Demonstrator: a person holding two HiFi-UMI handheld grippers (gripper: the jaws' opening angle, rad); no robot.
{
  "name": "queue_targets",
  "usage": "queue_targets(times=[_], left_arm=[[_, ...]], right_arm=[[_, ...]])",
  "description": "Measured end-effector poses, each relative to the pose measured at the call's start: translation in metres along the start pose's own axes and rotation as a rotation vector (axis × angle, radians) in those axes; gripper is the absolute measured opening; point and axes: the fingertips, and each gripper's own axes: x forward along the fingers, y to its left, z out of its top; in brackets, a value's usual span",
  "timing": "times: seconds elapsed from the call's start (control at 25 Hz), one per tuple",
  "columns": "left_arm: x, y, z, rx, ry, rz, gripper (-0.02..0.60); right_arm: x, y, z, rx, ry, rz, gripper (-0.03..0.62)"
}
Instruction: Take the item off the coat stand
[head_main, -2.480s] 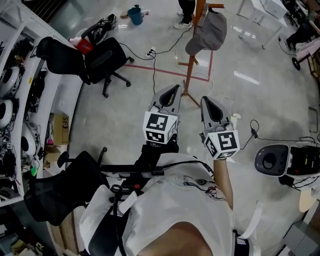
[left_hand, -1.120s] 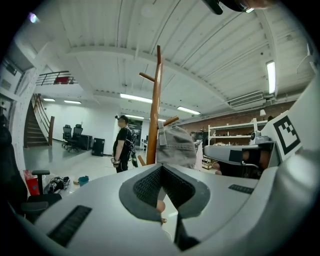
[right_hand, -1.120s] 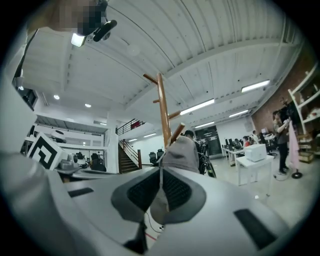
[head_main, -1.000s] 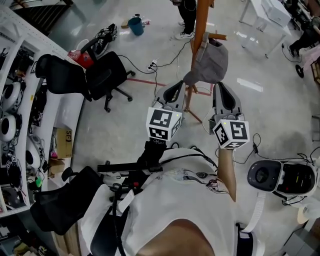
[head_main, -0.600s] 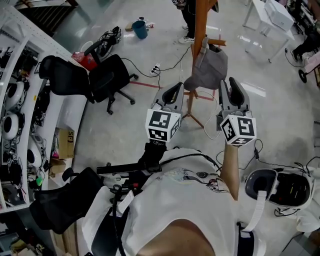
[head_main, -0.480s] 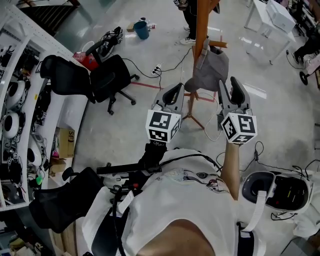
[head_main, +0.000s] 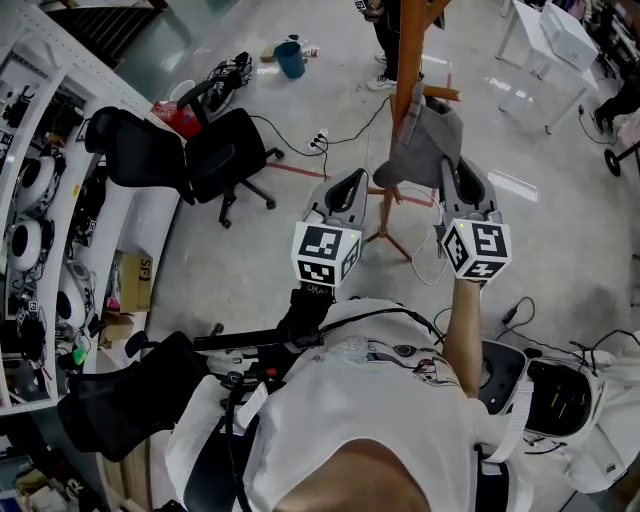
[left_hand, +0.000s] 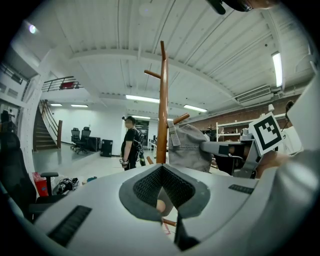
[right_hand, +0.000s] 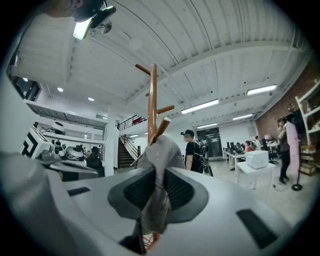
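R hand-held gripper (head_main: 462, 175): jaws just been closing, clamped on lower edge of grey cap (head_main: 424, 148). Cap hangs on peg of coat stand (head_main: 409, 60), directly ahead. L hand-held gripper (head_main: 345, 185): jaws together, empty, cap to its right.

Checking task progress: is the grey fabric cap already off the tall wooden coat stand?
No, the grey fabric cap hangs from a peg of the wooden coat stand in the head view.
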Motion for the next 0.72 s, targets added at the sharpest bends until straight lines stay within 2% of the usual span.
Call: queue_targets(times=[0.12,0.28,0.72], left_arm=[[0.0,0.002,0.0,0.001,-0.003,0.004,0.002],[-0.002,0.003,0.001,0.0,-0.007,0.011,0.002],[0.0,0.0,0.001,0.003,-0.007,0.007,0.003]], right_arm=[[0.001,0.005,-0.001,-0.007,-0.005,0.018,0.039],[-0.005,0.01,0.008,-0.022,-0.032,0.024,0.028],[-0.03,-0.003,0.044,-0.043,-0.137,-0.057,0.026]])
